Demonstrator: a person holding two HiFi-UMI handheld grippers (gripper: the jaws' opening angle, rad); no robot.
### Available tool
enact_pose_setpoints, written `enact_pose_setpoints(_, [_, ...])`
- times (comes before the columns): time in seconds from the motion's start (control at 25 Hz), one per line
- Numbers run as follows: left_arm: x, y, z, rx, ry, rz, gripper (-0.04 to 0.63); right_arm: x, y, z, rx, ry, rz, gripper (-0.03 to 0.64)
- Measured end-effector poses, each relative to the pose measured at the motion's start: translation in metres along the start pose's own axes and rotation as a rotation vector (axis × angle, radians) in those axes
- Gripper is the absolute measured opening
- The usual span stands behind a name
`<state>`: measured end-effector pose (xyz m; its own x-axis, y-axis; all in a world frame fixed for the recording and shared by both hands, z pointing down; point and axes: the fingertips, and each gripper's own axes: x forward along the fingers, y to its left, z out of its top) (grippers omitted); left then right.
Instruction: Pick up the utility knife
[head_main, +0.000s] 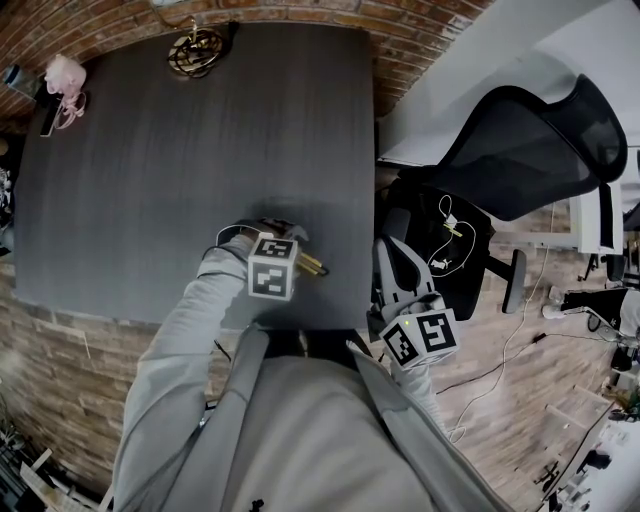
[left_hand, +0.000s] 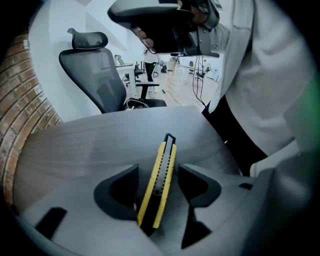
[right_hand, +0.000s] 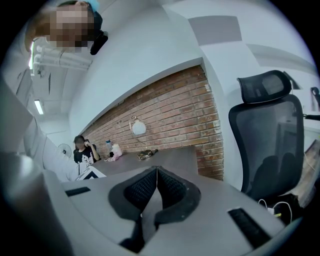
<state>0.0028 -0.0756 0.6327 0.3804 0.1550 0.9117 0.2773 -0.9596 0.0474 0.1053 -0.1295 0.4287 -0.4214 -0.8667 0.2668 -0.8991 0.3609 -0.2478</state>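
The utility knife (left_hand: 160, 180), yellow with a black slider track, lies on the dark table (left_hand: 90, 145) with its tip pointing away. My left gripper (left_hand: 159, 187) is open around it, one jaw on each side with a small gap to the knife. In the head view the knife (head_main: 312, 266) sticks out to the right of the left gripper (head_main: 290, 260) near the table's front right part. My right gripper (head_main: 390, 262) hangs off the table's right edge. Its pads (right_hand: 170, 187) are shut together with nothing between them.
A black mesh office chair (head_main: 520, 150) stands right of the table (head_main: 150, 180). A brass ornament (head_main: 195, 50) and a pink object (head_main: 65, 75) sit at the far edge. A brick wall (right_hand: 165, 110) runs behind. Cables (head_main: 450, 240) lie by the chair.
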Motion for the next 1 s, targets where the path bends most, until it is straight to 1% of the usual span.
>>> enact_pose_setpoints(0.08, [0.0, 0.0, 0.001, 0.005, -0.004, 0.003, 0.253, 0.0, 0.0, 0.001, 0.001, -0.001, -0.001, 0.018])
enact_pose_setpoints(0.12, [-0.001, -0.001, 0.001, 0.01, -0.008, 0.004, 0.24, 0.001, 0.0, 0.001, 0.003, -0.003, -0.001, 0.018])
enact_pose_setpoints(0.16, [-0.001, -0.002, 0.002, 0.017, -0.01, 0.005, 0.201, 0.001, 0.0, 0.002, 0.004, -0.003, -0.002, 0.018])
enact_pose_setpoints(0.24, [0.0, -0.005, 0.003, 0.037, -0.009, 0.005, 0.159, 0.001, -0.002, 0.003, 0.005, -0.004, -0.005, 0.018])
enact_pose_setpoints(0.36, [0.001, -0.008, 0.004, 0.058, -0.001, 0.01, 0.132, 0.001, -0.004, 0.003, 0.007, -0.004, -0.009, 0.018])
enact_pose_setpoints(0.56, [0.0, -0.009, 0.003, 0.044, -0.002, 0.045, 0.124, 0.003, -0.002, 0.005, 0.005, -0.003, -0.004, 0.018])
enact_pose_setpoints(1.0, [-0.013, 0.006, 0.006, -0.004, -0.021, 0.169, 0.123, 0.007, -0.005, 0.008, -0.015, 0.005, 0.012, 0.018])
